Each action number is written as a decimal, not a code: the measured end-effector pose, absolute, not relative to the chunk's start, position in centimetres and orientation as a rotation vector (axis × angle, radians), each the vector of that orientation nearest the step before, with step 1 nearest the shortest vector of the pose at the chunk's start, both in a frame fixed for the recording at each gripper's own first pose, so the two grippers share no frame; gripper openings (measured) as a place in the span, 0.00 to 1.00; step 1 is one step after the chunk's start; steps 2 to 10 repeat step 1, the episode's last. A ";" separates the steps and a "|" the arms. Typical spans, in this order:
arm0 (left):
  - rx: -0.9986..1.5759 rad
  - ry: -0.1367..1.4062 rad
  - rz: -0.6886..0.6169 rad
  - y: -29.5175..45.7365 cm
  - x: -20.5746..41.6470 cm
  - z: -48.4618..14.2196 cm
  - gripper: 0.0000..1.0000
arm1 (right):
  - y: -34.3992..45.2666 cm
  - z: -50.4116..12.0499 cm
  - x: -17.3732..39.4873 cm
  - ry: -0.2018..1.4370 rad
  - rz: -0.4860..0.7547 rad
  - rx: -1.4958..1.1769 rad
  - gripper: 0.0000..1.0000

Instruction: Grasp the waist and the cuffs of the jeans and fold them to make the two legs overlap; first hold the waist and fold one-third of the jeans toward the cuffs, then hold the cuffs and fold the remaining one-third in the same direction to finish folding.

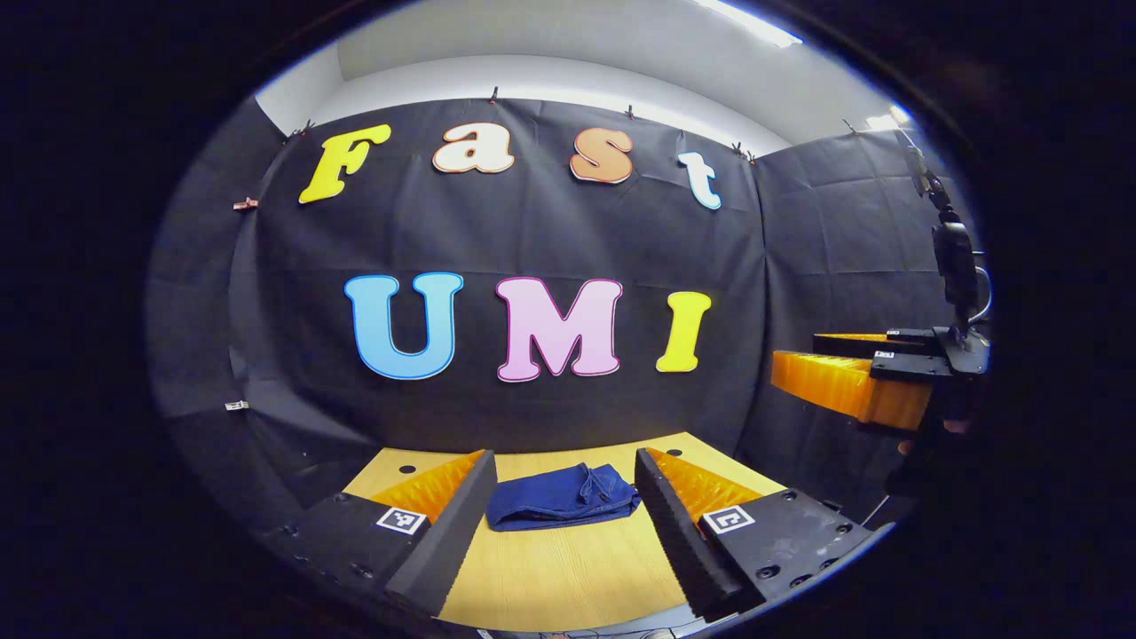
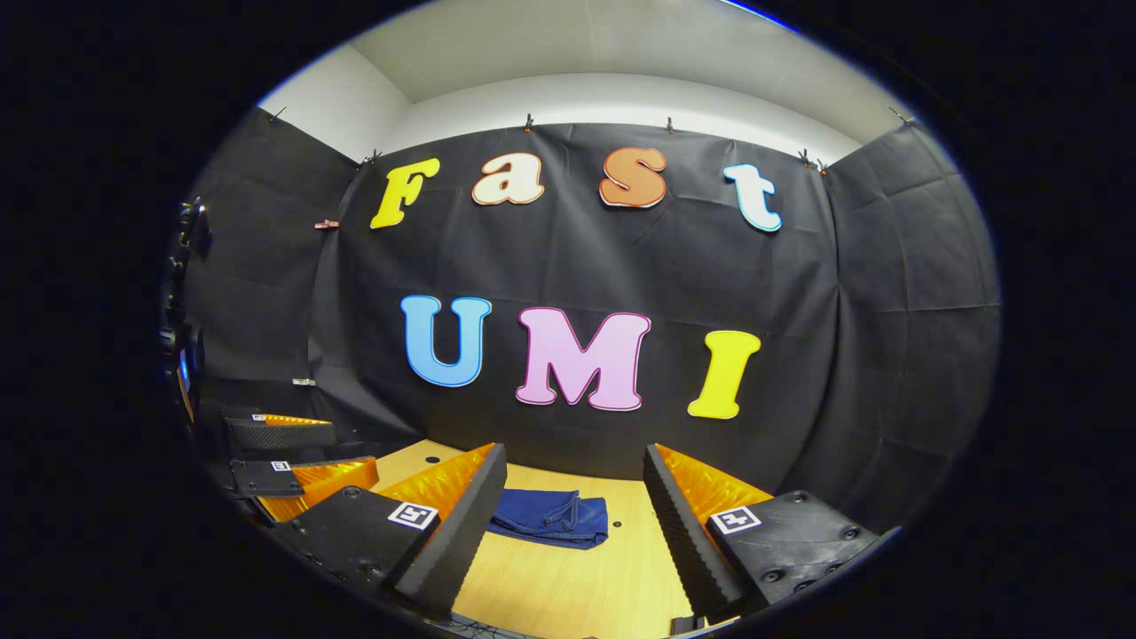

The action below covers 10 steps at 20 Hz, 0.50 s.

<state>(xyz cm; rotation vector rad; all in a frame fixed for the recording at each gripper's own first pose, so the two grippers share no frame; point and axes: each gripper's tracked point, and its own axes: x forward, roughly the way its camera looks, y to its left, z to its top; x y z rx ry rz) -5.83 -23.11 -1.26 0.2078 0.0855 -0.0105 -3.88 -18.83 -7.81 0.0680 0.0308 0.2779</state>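
Jeans [image 1: 561,497] lay folded into compact bundle at far middle of table [image 1: 568,577], folding apparently finished. Left gripper [image 1: 564,524] and right gripper [image 2: 572,532] hung raised, fingers spread, grasping nothing, apparently released.

Folded jeans [image 2: 550,519] lie on the table [image 2: 568,586] beyond the right gripper's [image 2: 572,519] parted fingers

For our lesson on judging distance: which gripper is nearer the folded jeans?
Left, probably. The left gripper hovers open, just short of the jeans, which look larger between its fingers; the right gripper hangs open farther back.
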 end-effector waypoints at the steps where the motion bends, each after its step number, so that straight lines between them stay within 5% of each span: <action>1: 0.202 0.087 -0.013 -23.2 -5.9 -1.3 0.98 | -18.6 -7.5 -3.9 0.034 0.276 0.078 0.95; 10: 0.202 0.087 -0.013 -23.2 -5.9 -1.3 0.98 | -18.6 -7.5 -3.9 0.034 0.276 0.078 0.95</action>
